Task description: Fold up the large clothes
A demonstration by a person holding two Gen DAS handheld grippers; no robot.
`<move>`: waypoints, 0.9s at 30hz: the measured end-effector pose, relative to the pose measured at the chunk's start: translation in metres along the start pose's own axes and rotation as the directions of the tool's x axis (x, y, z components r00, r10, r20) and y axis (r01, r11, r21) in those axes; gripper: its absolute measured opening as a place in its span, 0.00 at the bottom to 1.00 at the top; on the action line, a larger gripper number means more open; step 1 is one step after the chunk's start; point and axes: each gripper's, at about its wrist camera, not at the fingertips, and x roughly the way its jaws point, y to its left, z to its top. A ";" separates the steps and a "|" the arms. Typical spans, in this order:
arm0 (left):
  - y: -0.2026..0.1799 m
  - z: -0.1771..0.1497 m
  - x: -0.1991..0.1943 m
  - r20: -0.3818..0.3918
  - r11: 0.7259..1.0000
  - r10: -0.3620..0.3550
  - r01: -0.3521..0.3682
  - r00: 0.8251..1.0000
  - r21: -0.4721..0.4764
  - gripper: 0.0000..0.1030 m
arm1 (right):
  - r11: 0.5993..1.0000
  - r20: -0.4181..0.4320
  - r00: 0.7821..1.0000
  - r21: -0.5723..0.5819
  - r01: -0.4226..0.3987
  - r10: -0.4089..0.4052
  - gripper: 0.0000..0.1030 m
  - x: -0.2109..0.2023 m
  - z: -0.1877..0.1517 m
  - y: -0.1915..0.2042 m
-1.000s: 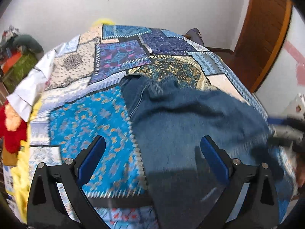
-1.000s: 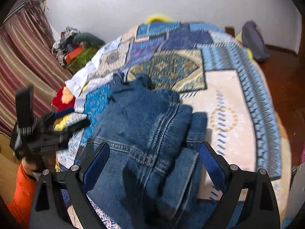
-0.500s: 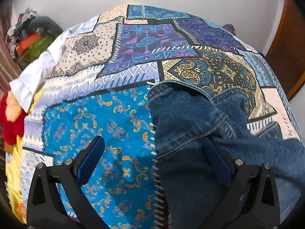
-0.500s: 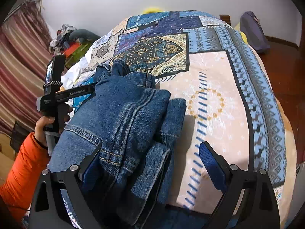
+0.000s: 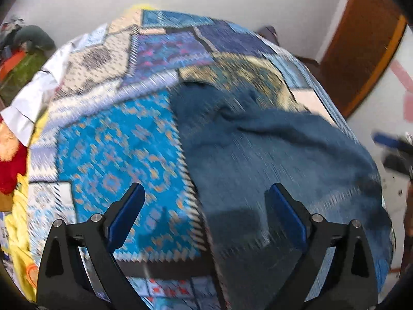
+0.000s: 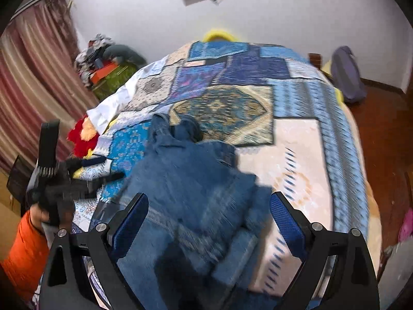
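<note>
- The jeans (image 5: 271,160) lie partly folded on the bed (image 6: 304,155), on its patchwork bedspread (image 5: 116,155), waist end near the cameras and leg ends (image 6: 178,129) towards the far wall.
- Denim like this is probably heavy, thick and limp: it should hold a crease under its own weight but sag and drag if lifted by 1 corner.
- The stacked seams and the waistband are likely the firmest places to pinch; a grip on a doubled edge looks safer than on a single flat layer, which may slip out.
- The left gripper (image 5: 204,214) hovers above the jeans' left edge, its jaws spread wide and empty.
- The right gripper (image 6: 209,217) is likewise wide apart and holds nothing, above the thick folded bulk of the denim.
- Compared with 0.5 s ago, both cameras sit higher and further back: more of the bedspread and wall shows, and the jeans look smaller.
- The left gripper, seen from the right wrist (image 6: 64,178), is now lower and further from the jeans than then.
- Both views are now motion-blurred.
</note>
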 end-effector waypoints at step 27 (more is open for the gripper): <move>0.017 -0.039 -0.054 0.102 0.998 0.007 0.000 0.995 -0.064 1.00 | 0.978 -0.053 0.996 0.202 -0.060 0.072 0.92 -0.029 -0.016 -0.034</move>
